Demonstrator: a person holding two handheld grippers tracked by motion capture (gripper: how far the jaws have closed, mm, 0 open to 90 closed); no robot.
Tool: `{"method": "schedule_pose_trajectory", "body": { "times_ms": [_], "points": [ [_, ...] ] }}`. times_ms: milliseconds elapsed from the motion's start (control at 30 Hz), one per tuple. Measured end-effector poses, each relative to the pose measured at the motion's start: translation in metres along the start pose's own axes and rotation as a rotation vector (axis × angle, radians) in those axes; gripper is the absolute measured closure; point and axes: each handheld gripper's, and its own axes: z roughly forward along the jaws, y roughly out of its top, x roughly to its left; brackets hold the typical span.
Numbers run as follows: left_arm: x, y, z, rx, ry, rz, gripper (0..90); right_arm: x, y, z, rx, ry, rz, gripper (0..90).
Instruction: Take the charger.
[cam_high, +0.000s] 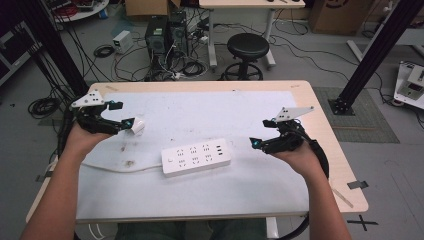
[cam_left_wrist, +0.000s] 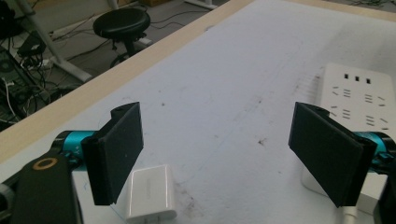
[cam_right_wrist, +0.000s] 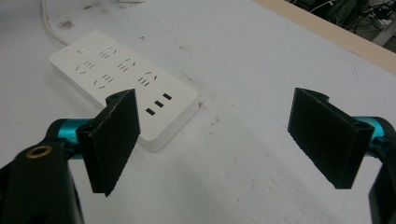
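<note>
A white power strip (cam_high: 196, 158) lies flat in the middle of the pale mat, and its white cable (cam_high: 115, 168) runs off to the left. A small white charger (cam_high: 138, 126) lies on the mat at the left. My left gripper (cam_high: 122, 114) hovers over it, open. In the left gripper view the charger (cam_left_wrist: 150, 193) lies on the mat just inside the left jaw, and the jaws of that gripper (cam_left_wrist: 217, 135) stand wide apart with the strip (cam_left_wrist: 359, 91) at the far right. My right gripper (cam_high: 261, 133) is open to the right of the strip. In the right gripper view the jaws of this gripper (cam_right_wrist: 212, 121) hold nothing, and the strip (cam_right_wrist: 116, 77) lies behind the left jaw.
The wooden table (cam_high: 327, 130) shows a bare rim around the mat (cam_high: 210, 110). A black stool (cam_high: 247, 47) and computer towers (cam_high: 159, 35) with loose cables stand on the floor beyond the far edge. Black frame posts (cam_high: 372, 55) rise at both sides.
</note>
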Motion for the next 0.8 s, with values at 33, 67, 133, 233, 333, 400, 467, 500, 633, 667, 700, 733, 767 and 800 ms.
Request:
{"method": "schedule_pose_trajectory", "body": {
  "times_ms": [33,67,133,233,333,400,467,500,633,667,700,733,767,800],
  "points": [
    [0.003,-0.002,0.004,0.007,0.003,-0.001,17.9,0.0,0.0,0.0,0.0,-0.001,-0.003,17.2],
    [0.01,-0.006,0.012,0.023,0.005,-0.019,17.9,-0.001,0.0,0.0,-0.002,-0.002,-0.003,17.1],
    [0.01,-0.006,0.012,0.023,0.005,-0.019,17.9,-0.001,0.0,0.001,0.002,-0.003,0.002,17.1],
    [0.022,-0.015,0.024,0.067,0.031,-0.059,17.9,-0.001,0.0,0.001,0.002,-0.003,0.002,17.1],
    [0.03,-0.023,0.033,0.103,0.047,-0.081,17.9,0.0,0.0,0.004,0.014,-0.008,0.0,17.1],
    [0.03,-0.023,0.033,0.103,0.047,-0.081,17.9,0.0,-0.001,0.005,0.012,-0.009,0.001,17.1],
    [0.037,-0.036,0.048,0.178,0.054,-0.092,17.9,0.0,-0.002,0.009,0.018,-0.003,0.01,17.1],
    [0.038,-0.038,0.05,0.184,0.056,-0.1,17.9,0.0,-0.003,0.01,0.019,-0.002,0.01,17.1],
    [0.043,-0.045,0.056,0.209,0.074,-0.106,17.9,0.001,-0.003,0.011,0.027,-0.003,0.015,17.1],
    [0.044,-0.047,0.058,0.219,0.08,-0.105,17.9,0.001,-0.003,0.012,0.03,-0.001,0.013,17.1],
    [0.044,-0.048,0.059,0.225,0.081,-0.107,17.9,0.001,-0.003,0.013,0.028,0.001,0.012,17.1],
    [0.044,-0.05,0.061,0.229,0.076,-0.115,17.9,0.0,-0.003,0.013,0.029,0.001,0.011,17.1],
    [0.044,-0.05,0.061,0.229,0.076,-0.115,17.9,0.0,-0.003,0.013,0.029,0.001,0.011,17.1],
    [0.044,-0.05,0.061,0.229,0.076,-0.115,17.9,0.001,-0.003,0.013,0.028,0.001,0.017,17.1]
  ]
}}
